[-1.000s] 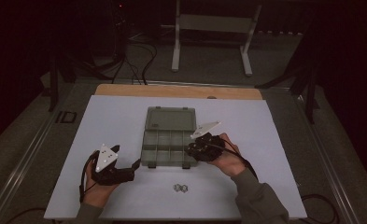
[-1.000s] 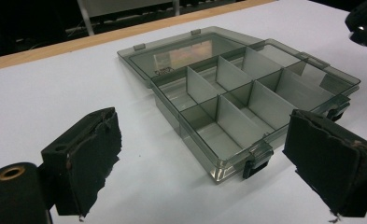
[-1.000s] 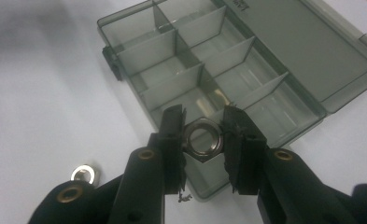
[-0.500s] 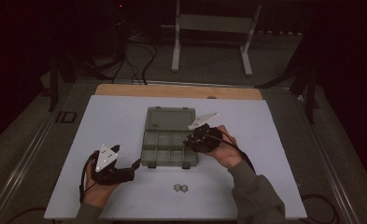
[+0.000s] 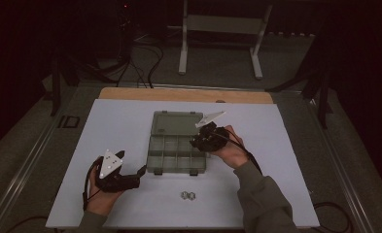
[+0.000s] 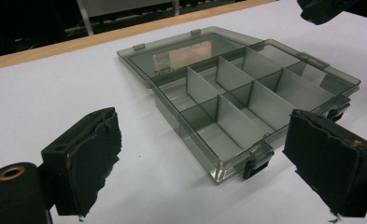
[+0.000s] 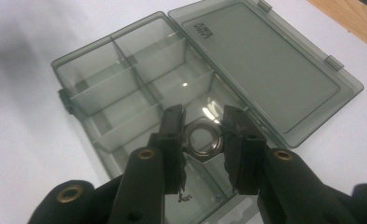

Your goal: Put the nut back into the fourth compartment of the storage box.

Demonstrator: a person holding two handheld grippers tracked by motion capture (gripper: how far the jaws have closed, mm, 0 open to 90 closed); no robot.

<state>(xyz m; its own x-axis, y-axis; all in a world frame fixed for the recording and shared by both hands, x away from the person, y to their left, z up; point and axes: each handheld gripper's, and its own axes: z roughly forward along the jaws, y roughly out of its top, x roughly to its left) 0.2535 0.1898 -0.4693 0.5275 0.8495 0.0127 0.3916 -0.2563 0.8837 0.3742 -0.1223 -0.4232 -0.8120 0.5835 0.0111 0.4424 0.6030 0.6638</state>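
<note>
The open organizer box point(image 5: 176, 145) and two nuts point(image 5: 189, 195) occupy mid-table point(image 5: 295, 145); bare surface lies all around them

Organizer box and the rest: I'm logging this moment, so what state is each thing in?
Box: open, lid laid flat behind it, compartments in view empty.
Held nut: gripped between the right tongs, above the box.
Two nuts: loose on the table, in front of the box.
Left tongs: open, nothing between them, facing the box.
</note>
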